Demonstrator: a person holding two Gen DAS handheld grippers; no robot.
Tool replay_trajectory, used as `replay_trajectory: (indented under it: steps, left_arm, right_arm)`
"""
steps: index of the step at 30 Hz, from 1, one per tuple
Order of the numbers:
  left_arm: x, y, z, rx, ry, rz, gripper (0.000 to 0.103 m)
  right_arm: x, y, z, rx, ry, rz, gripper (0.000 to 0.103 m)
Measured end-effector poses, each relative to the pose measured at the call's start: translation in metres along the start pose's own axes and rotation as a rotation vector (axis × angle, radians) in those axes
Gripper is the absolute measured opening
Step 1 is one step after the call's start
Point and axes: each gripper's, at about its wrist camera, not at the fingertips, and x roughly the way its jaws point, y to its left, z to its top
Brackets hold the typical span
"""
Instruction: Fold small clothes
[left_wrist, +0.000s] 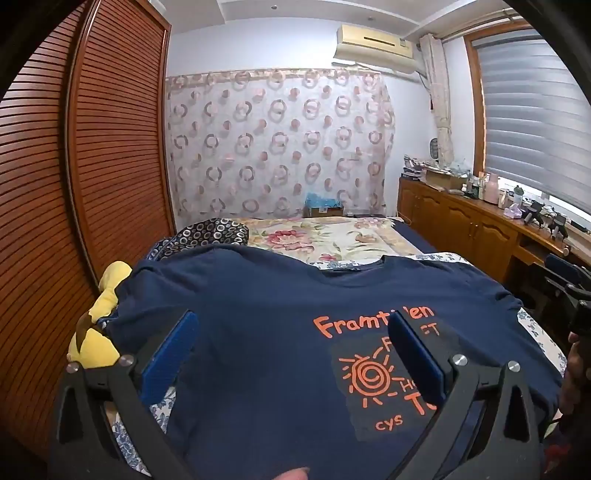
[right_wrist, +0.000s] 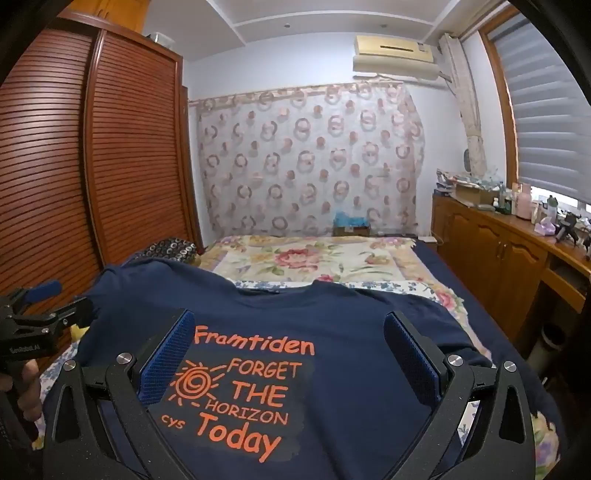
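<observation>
A navy T-shirt (left_wrist: 258, 314) with orange print lies spread flat, front up, on the bed, collar at the far side; it also shows in the right wrist view (right_wrist: 332, 332). My left gripper (left_wrist: 291, 325) is open and empty, hovering over the shirt's lower left part. My right gripper (right_wrist: 288, 328) is open and empty above the printed chest. The left gripper's body shows at the left edge of the right wrist view (right_wrist: 40, 321).
The bed (right_wrist: 314, 258) has a floral cover. A yellow plush toy (left_wrist: 99, 325) lies at the bed's left edge by the slatted wardrobe (left_wrist: 74, 166). A wooden cabinet (right_wrist: 498, 240) with clutter runs along the right under the window.
</observation>
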Motion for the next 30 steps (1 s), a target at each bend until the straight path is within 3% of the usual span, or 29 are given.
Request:
replay_trajectory:
  steps: [30]
  left_arm:
    - [-0.0038,-0.0020,0.0022,0.013,-0.017,0.001,0.103]
  right_arm:
    - [0.0009,0.0003,-0.0005,0.007,0.010,0.002,0.103]
